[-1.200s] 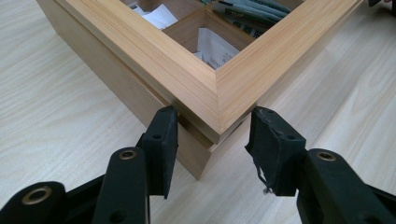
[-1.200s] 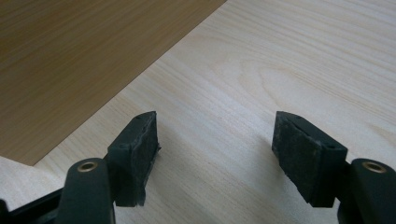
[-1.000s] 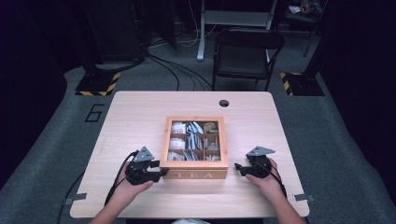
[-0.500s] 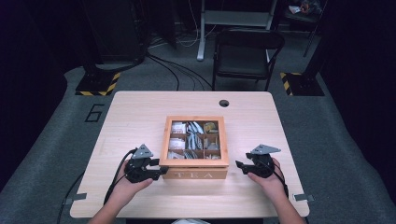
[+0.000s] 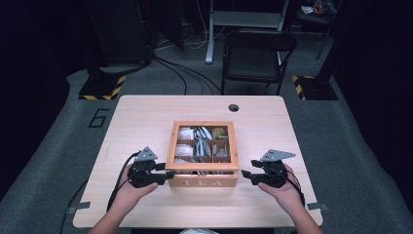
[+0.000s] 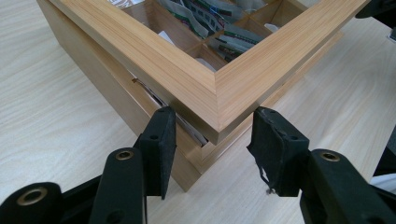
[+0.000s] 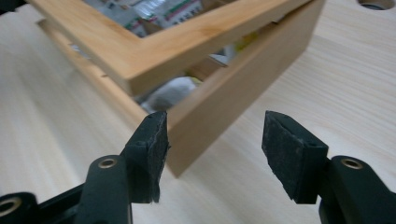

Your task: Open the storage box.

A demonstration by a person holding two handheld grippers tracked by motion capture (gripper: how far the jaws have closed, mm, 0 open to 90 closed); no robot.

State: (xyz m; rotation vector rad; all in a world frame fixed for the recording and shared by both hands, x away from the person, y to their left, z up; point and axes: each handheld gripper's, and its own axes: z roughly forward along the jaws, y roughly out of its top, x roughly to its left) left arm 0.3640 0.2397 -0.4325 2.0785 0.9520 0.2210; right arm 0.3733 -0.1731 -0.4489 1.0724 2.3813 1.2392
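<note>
A wooden tea box point(image 5: 202, 183) marked TEA stands mid-table, with tea bags point(image 5: 199, 139) in its compartments. Its windowed lid point(image 5: 202, 165) is lifted a little at the front, leaving a gap above the base. My left gripper point(image 5: 168, 174) is shut on the lid's front-left corner point(image 6: 217, 93), with a pad against each side of that corner. My right gripper point(image 5: 245, 174) hovers at the front-right corner. In the right gripper view its jaws point(image 7: 215, 119) have just been closing, and the base corner point(image 7: 205, 135) lies between them untouched.
The light wooden table point(image 5: 146, 117) has a round cable hole point(image 5: 234, 107) behind the box. A black chair point(image 5: 258, 53) and cables stand on the floor beyond the far edge. Bare tabletop lies left and right of the box.
My right gripper has risen a little beside the box's front-right corner. The lid's front edge looks slightly higher. My left gripper has stayed at the front-left corner.
</note>
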